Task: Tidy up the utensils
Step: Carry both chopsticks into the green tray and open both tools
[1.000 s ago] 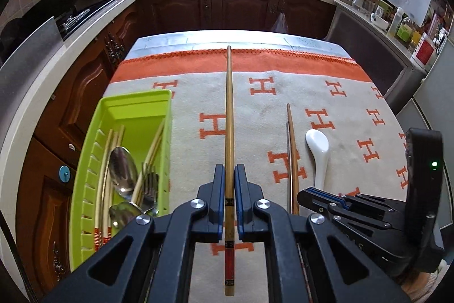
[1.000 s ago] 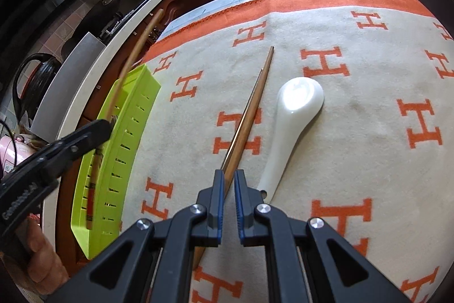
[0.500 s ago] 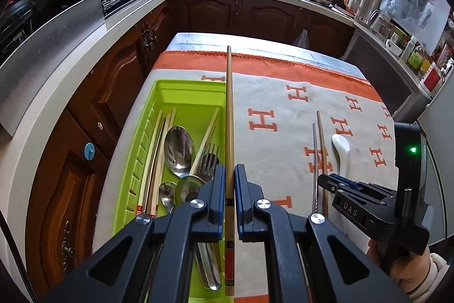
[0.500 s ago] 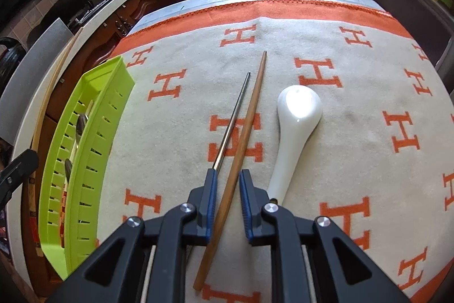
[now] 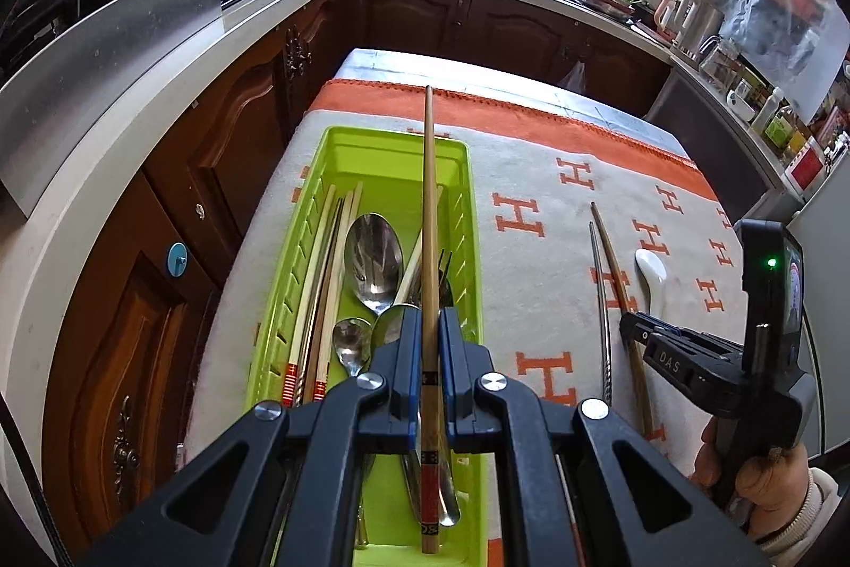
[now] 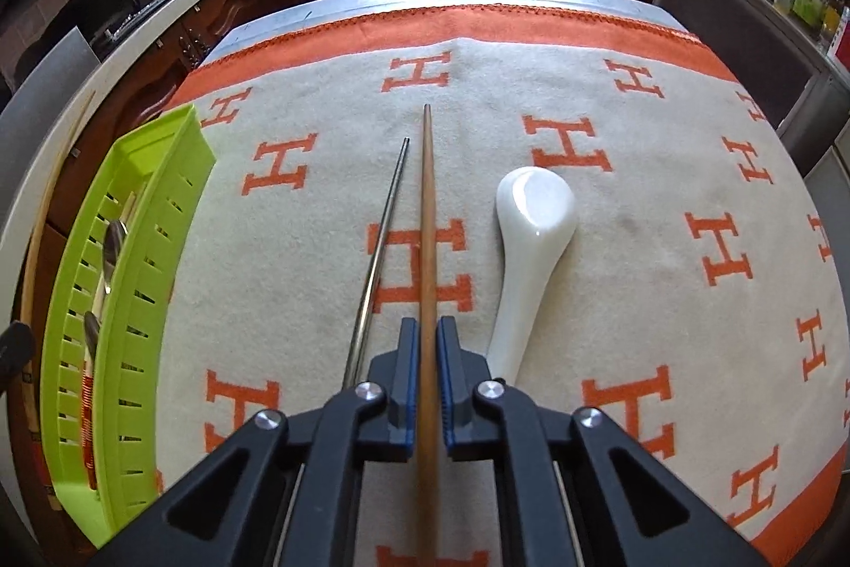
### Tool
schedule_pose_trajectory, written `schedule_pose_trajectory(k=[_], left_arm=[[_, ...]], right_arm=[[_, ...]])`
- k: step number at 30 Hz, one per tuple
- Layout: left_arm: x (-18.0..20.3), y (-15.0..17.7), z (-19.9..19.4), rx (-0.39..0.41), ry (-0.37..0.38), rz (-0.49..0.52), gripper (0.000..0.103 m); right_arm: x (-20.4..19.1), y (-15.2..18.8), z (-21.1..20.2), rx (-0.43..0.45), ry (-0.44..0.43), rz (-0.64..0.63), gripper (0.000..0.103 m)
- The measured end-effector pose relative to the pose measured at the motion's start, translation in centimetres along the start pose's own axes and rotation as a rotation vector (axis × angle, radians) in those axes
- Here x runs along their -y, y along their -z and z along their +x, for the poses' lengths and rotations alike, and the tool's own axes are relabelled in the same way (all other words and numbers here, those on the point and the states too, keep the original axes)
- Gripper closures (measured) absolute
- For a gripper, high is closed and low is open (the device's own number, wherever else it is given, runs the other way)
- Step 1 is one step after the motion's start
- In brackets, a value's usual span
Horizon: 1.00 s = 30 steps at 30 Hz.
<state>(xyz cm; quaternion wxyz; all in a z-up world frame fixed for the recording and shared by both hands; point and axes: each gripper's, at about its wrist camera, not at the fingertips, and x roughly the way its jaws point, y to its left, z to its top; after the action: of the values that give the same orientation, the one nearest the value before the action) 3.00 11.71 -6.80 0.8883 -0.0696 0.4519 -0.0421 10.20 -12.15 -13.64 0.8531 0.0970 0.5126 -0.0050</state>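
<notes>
My left gripper (image 5: 430,344) is pinched tight on a long wooden chopstick (image 5: 429,216), pale brown with a red and black patterned band near its thick end. The stick runs straight out between the blue pads and hangs over the lime-green plastic basket (image 5: 473,216), a long, narrow tray with slotted walls. Inside it lie shiny steel spoons (image 5: 372,256), a fork, and several pale chopsticks with red-striped ends (image 5: 319,280), all lengthwise.

My right gripper (image 6: 426,354) has its jaws closing around a plain brown wooden chopstick (image 6: 426,216), round and tapering to a fine tip; the stick sits between the blue ribbed pads, which look to be touching it on both sides. The stick looks to lie along the cloth. Just to its left lies a thin steel chopstick (image 6: 385,237), grey and glossy, angled slightly toward it at the far end. To the right, a little apart, a white ceramic soup spoon (image 6: 531,237) lies bowl up, smooth and glazed.

Everything rests on a woolly cream blanket (image 6: 637,195) with orange H shapes and an orange border. The basket stands at the blanket's left edge, beside dark carved wooden cabinets (image 5: 175,205).
</notes>
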Motion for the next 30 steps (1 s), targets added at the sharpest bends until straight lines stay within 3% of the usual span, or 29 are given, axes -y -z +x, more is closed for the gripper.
schedule_pose_trajectory(k=[4,9,14,21,28,30], left_arm=[[-0.4,0.3,-0.3,0.003,0.004,-0.005,0.099],[-1.1,0.6,-1.1,0.017,0.006,-0.016,0.099],[-2.2,1.1,-1.7,0.017,-0.009,-0.029,0.099],[-4.2,2.4,-0.8,-0.039,-0.043,-0.052,0.099],[-5.5,3.1,0.3,-0.072,-0.063,-0.068,0.098],[-5.7,3.0,0.1,-0.066,-0.078,-0.075,0.093]], right_arm=[[-0.3,0.3,-2.0,0.031,-0.068,0.028,0.097],[-2.5,0.1,-5.7,0.064,-0.232,0.01,0.097],[-6.6,0.0,-7.1,0.023,-0.354,-0.055,0.097],[-11.7,0.3,-6.1,-0.029,-0.435,-0.127,0.096],[-13.4,0.2,-4.0,-0.07,-0.457,-0.107,0.096],[-13.9,0.2,-3.6,-0.087,-0.467,-0.102,0.095]])
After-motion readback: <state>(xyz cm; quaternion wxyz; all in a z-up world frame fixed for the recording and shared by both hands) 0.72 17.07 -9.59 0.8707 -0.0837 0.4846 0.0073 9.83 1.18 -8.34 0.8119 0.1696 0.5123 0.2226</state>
